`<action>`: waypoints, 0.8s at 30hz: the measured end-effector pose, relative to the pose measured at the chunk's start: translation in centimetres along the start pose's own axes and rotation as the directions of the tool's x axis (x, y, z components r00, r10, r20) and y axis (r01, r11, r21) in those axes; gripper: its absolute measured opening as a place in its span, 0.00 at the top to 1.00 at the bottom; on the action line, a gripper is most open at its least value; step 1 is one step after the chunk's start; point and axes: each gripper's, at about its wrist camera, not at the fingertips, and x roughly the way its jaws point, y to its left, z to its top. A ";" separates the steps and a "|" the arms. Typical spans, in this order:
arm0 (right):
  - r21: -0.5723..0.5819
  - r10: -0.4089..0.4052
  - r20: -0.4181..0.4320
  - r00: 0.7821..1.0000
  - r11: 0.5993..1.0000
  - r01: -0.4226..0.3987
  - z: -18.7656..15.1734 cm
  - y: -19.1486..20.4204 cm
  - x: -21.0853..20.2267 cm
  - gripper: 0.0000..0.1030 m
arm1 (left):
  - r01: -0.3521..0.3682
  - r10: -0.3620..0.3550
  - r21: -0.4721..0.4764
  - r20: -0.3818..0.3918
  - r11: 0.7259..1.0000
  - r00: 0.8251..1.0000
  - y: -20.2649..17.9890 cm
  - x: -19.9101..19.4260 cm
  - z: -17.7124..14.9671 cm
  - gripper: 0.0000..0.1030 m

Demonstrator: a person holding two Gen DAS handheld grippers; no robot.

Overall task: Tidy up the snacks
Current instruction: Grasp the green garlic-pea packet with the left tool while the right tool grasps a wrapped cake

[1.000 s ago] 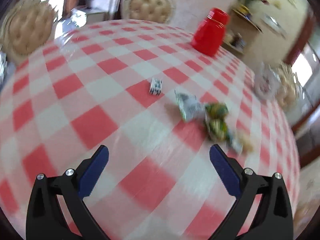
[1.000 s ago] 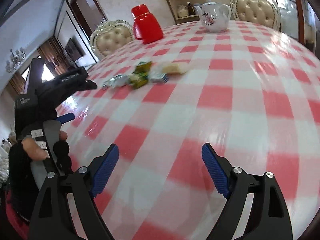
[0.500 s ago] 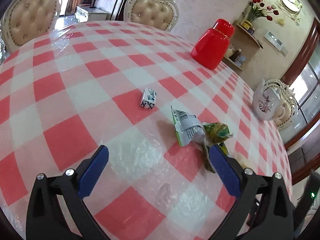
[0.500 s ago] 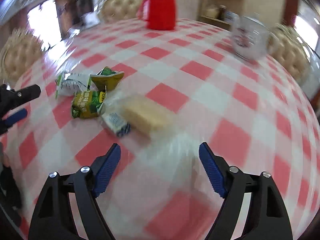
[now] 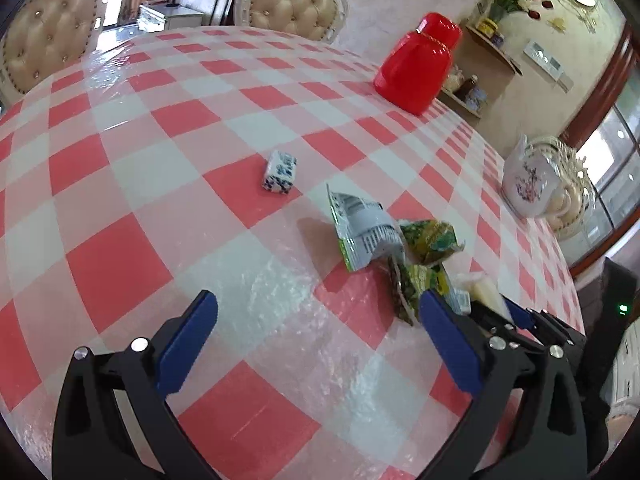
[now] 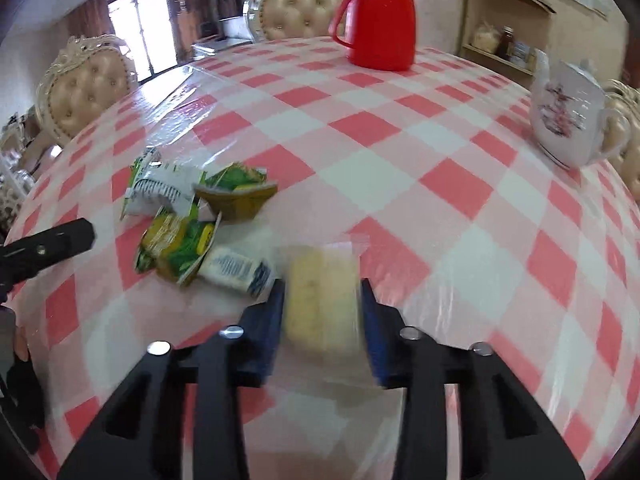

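Observation:
My right gripper (image 6: pixel 322 296) has closed around a pale yellow cake in a clear wrapper (image 6: pixel 320 300) on the checked table. Beside it lie a white and blue packet (image 6: pixel 236 270), a green and yellow packet (image 6: pixel 176 246), an olive packet (image 6: pixel 236 192) and a grey and white packet (image 6: pixel 156 190). My left gripper (image 5: pixel 316 316) is open and empty above the table, left of the pile. In its view the grey packet (image 5: pixel 362 232) and green packets (image 5: pixel 424 264) lie ahead, and a small blue and white candy (image 5: pixel 280 170) lies apart, farther back.
A red thermos jug (image 6: pixel 378 20) (image 5: pixel 416 66) stands at the far side of the table. A white floral teapot (image 6: pixel 568 114) (image 5: pixel 528 178) stands at the right edge. Cushioned chairs (image 6: pixel 86 88) ring the table.
My right gripper moved in to the pile and closed its jaws around the yellow cake. My left gripper moved slightly closer to the pile and stayed open.

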 end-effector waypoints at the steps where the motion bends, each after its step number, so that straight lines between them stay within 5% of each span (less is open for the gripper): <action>1: 0.016 -0.020 -0.001 1.000 1.000 0.020 -0.6 0.4 -0.6 0.66 | 0.002 -0.002 0.019 -0.007 1.000 1.000 -0.3 0.0 -0.1 0.02; 6: 0.152 -0.060 0.062 0.996 0.987 0.050 -5.0 2.2 -5.5 0.66 | 0.003 0.003 0.197 -0.031 0.980 1.000 -3.3 0.2 -1.3 0.02; 9: 0.261 -0.038 0.135 0.990 0.965 0.001 -7.5 2.2 -8.3 0.66 | 0.023 -0.008 0.309 -0.050 0.951 0.999 -5.2 0.3 -2.3 0.02; 15: 0.413 -0.057 0.203 0.977 0.910 -0.033 -10.0 1.4 -10.7 0.66 | 0.045 -0.025 0.331 -0.067 0.942 0.997 -5.8 1.1 -2.5 0.02; 22: 0.451 -0.079 0.205 0.976 0.892 -0.023 -10.3 -0.2 -11.0 0.66 | -0.014 0.042 0.362 -0.071 0.932 0.997 -8.9 4.4 -1.3 0.03; 24: 0.451 -0.071 0.211 0.975 0.892 -0.033 -10.3 -0.2 -11.1 0.65 | -0.054 0.088 0.376 -0.073 0.925 0.994 -9.6 5.3 -1.0 0.12</action>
